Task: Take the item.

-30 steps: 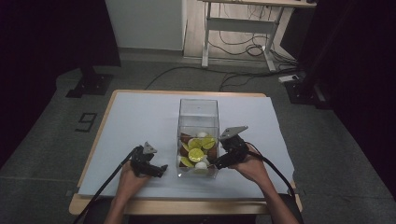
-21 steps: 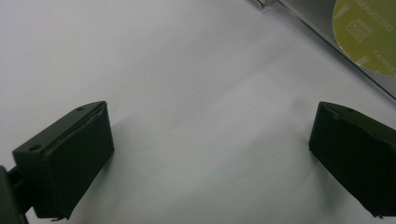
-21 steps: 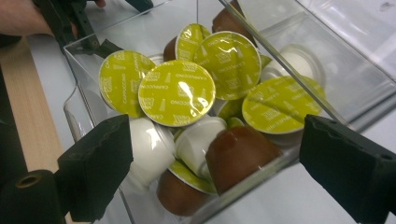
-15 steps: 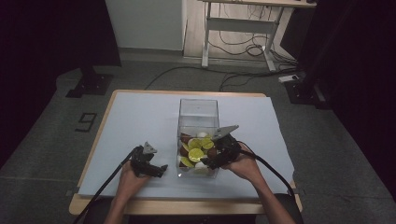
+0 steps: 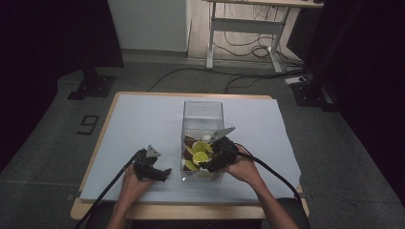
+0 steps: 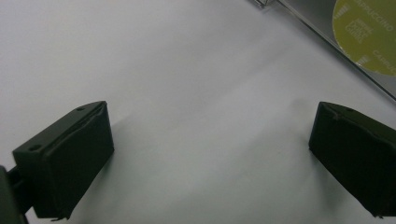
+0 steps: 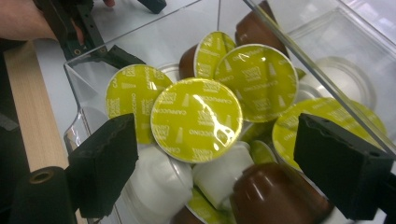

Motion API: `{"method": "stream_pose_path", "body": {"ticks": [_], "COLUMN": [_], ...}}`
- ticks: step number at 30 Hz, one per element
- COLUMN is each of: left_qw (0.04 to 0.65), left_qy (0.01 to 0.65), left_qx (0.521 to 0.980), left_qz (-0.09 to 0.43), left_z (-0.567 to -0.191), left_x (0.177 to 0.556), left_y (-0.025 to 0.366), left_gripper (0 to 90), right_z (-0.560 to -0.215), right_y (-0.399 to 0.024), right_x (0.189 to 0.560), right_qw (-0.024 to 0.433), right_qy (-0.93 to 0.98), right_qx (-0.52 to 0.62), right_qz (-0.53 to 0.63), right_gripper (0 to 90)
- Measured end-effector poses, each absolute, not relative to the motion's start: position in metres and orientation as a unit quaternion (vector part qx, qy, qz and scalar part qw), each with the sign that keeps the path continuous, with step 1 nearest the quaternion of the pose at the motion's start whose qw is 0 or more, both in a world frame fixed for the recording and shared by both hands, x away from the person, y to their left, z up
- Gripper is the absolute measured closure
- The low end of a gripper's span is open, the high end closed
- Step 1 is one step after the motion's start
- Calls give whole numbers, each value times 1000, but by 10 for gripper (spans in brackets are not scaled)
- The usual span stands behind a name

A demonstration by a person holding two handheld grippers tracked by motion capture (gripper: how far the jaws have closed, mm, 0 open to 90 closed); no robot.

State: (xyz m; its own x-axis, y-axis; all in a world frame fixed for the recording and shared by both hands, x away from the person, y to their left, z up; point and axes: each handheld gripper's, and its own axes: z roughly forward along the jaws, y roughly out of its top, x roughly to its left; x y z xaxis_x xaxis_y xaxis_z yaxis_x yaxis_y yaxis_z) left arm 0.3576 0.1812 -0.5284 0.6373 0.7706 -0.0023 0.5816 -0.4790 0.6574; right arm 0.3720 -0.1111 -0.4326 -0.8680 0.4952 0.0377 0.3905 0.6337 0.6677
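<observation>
While the right gripper (image 7: 205, 154) hangs over the near end of the clear box (image 5: 202, 112) at mid-frame in the high view, its fingers (image 7: 105, 163) stand apart, having just closed a little, with a yellow-lidded capsule (image 7: 196, 120) between them, untouched. Lower left of the box, the left gripper (image 5: 166, 172) rests on the white worktop (image 5: 138, 119), fingers (image 6: 74, 154) wide apart around nothing.

Yellow-lidded cappuccino capsules (image 7: 196, 119), brown and white cups, piled askew inside clear box (image 5: 203, 114); apparently a dozen.
</observation>
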Motion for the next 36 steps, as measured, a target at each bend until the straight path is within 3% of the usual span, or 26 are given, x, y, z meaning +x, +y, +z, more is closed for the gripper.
{"method": "stream_pose_path", "body": {"ticks": [27, 36], "left_qw": [318, 318], "left_qy": [399, 399], "left_qx": [847, 847], "left_qz": [148, 148], "left_z": [-528, -528], "left_x": [358, 358], "left_y": [181, 181], "left_gripper": [0, 0], "right_z": [-450, -447], "right_y": [-85, -85], "right_x": [380, 380], "right_qw": [65, 73], "right_qy": [923, 923], "right_qx": [217, 222], "right_qz": [309, 307], "right_gripper": [370, 377]}}
